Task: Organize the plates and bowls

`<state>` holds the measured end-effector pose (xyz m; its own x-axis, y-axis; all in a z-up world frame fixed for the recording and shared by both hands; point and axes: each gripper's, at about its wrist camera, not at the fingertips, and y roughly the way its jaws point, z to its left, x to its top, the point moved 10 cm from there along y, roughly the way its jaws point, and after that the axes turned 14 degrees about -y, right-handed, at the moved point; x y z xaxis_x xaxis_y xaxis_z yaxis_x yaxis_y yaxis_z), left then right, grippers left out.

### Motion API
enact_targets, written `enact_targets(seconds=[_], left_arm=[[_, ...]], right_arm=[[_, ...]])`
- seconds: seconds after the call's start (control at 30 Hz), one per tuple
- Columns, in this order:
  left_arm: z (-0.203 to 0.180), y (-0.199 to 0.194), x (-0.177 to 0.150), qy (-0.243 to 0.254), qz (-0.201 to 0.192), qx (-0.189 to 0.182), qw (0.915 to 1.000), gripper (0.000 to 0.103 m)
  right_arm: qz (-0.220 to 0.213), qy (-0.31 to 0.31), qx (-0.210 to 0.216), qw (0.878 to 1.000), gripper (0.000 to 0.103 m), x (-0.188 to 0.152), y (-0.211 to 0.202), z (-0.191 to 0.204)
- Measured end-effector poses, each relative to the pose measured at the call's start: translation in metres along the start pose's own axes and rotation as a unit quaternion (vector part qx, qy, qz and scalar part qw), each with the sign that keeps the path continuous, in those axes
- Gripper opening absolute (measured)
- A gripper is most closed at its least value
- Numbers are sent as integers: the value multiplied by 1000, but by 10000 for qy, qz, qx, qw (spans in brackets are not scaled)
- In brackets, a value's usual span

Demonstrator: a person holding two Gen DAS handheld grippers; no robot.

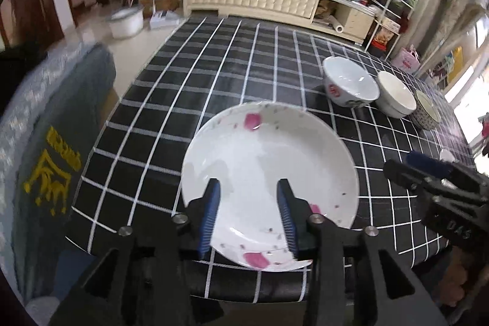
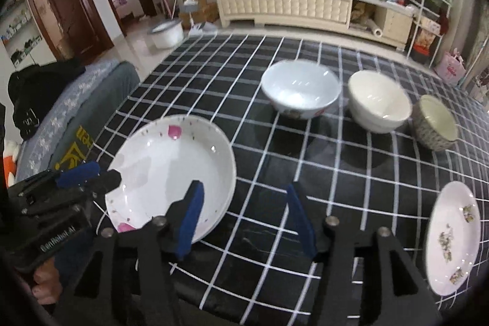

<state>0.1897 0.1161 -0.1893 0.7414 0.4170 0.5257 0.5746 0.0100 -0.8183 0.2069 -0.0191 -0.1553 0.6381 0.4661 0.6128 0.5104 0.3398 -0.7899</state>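
Observation:
A white plate with pink petals (image 1: 269,173) lies on the black checked table near its front edge; it also shows in the right wrist view (image 2: 171,170). My left gripper (image 1: 248,187) is open, its fingers over the plate's near part without gripping it. My right gripper (image 2: 244,191) is open and empty, just right of that plate. Three bowls stand in a row farther back: a white bowl with red marks (image 2: 301,90), a plain white bowl (image 2: 379,104) and a patterned bowl (image 2: 437,124). A second plate with flower prints (image 2: 452,237) lies at the right.
The table (image 2: 336,173) has a black cloth with white lines. A grey upholstered seat (image 1: 58,124) stands at its left side. A cream cabinet (image 2: 305,5) with clutter is behind the table, and a white tub (image 2: 166,34) stands on the floor.

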Motion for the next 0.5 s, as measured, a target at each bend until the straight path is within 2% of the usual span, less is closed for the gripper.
enact_targets(seconds=[0.1, 0.2, 0.4, 0.5], left_arm=[[-20, -14, 1, 234, -194, -38, 9995, 41], [-38, -24, 0, 432, -275, -159, 9986, 52], [-73, -36, -5, 581, -326, -349, 9972, 52], [-92, -41, -7, 627, -332, -483, 9963, 52]], right_arm=[[-220, 24, -147, 9996, 75, 2, -18, -11], [-197, 45, -353, 9992, 76, -2, -30, -21], [-386, 330, -600, 9969, 76, -9, -56, -49], [-526, 448, -547, 9961, 76, -15, -69, -63]])
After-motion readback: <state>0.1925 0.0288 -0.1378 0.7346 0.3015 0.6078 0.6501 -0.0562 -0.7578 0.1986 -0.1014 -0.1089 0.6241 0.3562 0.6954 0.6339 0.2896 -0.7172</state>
